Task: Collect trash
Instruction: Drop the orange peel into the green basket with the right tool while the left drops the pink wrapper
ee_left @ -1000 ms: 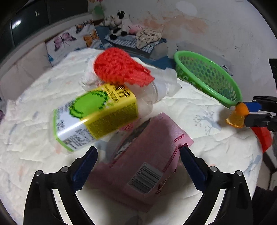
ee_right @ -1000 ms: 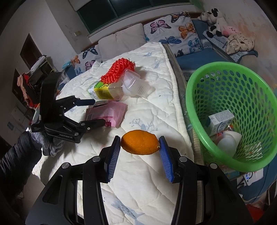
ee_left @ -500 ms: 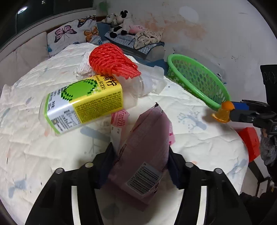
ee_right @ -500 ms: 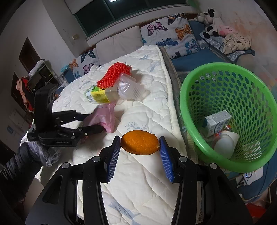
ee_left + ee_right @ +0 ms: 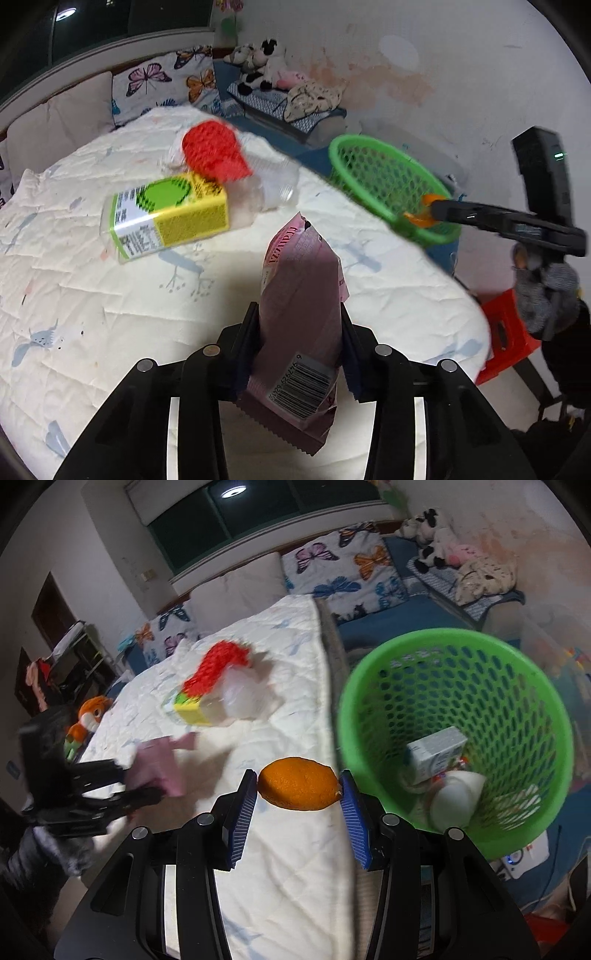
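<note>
My left gripper (image 5: 299, 347) is shut on a pink snack wrapper (image 5: 301, 317) and holds it upright above the white quilt (image 5: 92, 302). My right gripper (image 5: 298, 801) is shut on an orange peel (image 5: 298, 788), held over the bed edge just left of the green basket (image 5: 509, 657). The basket also shows in the left wrist view (image 5: 369, 173). A yellow-green carton (image 5: 166, 214), a red foam net (image 5: 212, 155) and a clear plastic cup (image 5: 273, 188) lie together on the quilt. In the right wrist view the left gripper (image 5: 110, 794) with the wrapper (image 5: 162, 764) is at the left.
The basket holds a small white box (image 5: 437, 755) and crumpled white trash (image 5: 458, 797). Butterfly pillows (image 5: 332, 572) and plush toys (image 5: 436, 528) line the far side. A red stool (image 5: 506, 336) stands beside the bed. An orange plush (image 5: 90, 716) lies at the left.
My left gripper closed on the pink wrapper and lifted it off the quilt, away from the carton. My right gripper carried the orange peel closer to the basket.
</note>
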